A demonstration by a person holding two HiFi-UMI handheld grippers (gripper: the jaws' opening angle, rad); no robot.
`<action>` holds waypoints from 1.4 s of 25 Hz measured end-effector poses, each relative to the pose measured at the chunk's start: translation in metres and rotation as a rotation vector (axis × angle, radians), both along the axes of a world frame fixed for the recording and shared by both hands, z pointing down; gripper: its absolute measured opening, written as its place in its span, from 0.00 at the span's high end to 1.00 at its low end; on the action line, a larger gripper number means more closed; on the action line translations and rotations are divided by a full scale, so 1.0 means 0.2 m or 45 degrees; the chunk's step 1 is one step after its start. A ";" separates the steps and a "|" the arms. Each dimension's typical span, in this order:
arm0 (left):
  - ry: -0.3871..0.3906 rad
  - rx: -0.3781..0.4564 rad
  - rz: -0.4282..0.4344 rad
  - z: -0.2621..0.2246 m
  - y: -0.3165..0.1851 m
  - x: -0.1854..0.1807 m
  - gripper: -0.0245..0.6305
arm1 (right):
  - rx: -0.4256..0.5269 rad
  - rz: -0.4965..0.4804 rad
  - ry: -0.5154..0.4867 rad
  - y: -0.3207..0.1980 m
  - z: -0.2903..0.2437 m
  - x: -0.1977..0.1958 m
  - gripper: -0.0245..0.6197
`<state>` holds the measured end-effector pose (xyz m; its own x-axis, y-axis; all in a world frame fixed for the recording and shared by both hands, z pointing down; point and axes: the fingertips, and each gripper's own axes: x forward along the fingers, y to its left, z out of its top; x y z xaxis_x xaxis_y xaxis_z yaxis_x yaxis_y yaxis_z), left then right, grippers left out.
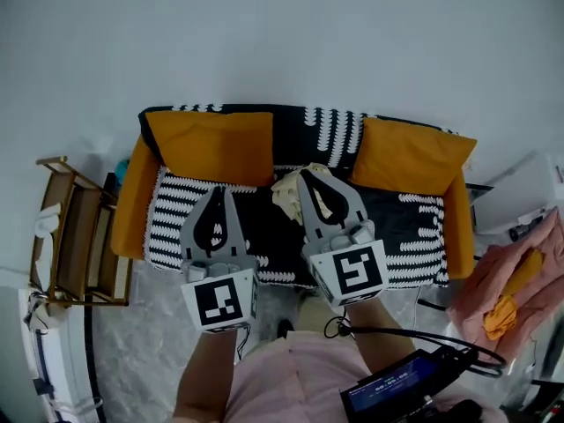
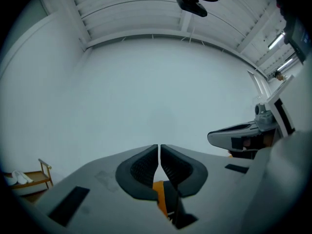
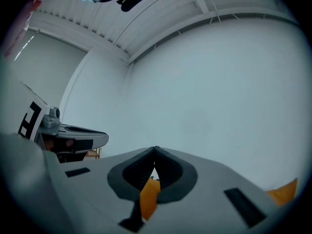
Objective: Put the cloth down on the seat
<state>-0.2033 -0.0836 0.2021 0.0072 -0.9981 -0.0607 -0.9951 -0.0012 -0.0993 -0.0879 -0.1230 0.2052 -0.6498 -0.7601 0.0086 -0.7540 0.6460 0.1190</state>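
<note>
Wooden rack [image 1: 77,236] stands just off the sofa's left end, white items on its top shelf [image 2: 17,177]. Sofa [image 1: 132,196] has orange arms and is covered by a black-and-white patterned throw [image 1: 176,208]. Left orange cushion [image 1: 211,146] leans on the sofa back at the left end.

Left gripper [image 1: 218,190] is held over the left half of the sofa seat, tip toward the backrest. In the left gripper view the left gripper [image 2: 159,147] has its jaws pressed nearly together with only a thin slit, nothing between them.

Cream cloth [image 1: 284,192] lies crumpled on the sofa seat near the backrest, between the two cushions, partly behind the right gripper's jaws in the head view.

Right gripper [image 1: 308,174] is over the middle of the sofa seat, directly above the cloth. In the right gripper view the right gripper [image 3: 155,150] has its tips meeting, nothing pinched; only orange upholstery shows through the gap below the tips.

Right orange cushion [image 1: 410,155] leans on the sofa back at the right end. Pink fabric pile [image 1: 515,276] with an orange piece in it sits right of the sofa. Device with blue screen [image 1: 397,386], cable attached, is in front of the sofa at the person's waist.
</note>
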 end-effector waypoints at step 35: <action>-0.007 0.147 0.074 -0.27 0.20 0.16 0.93 | 0.205 0.056 -0.042 0.24 -0.30 0.10 0.96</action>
<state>-0.1708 -0.0427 0.1489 0.0656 -0.9824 -0.1748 -0.9931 -0.0473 -0.1072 -0.0675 -0.0755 0.1452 -0.6137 -0.7778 -0.1360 -0.7864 0.5867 0.1932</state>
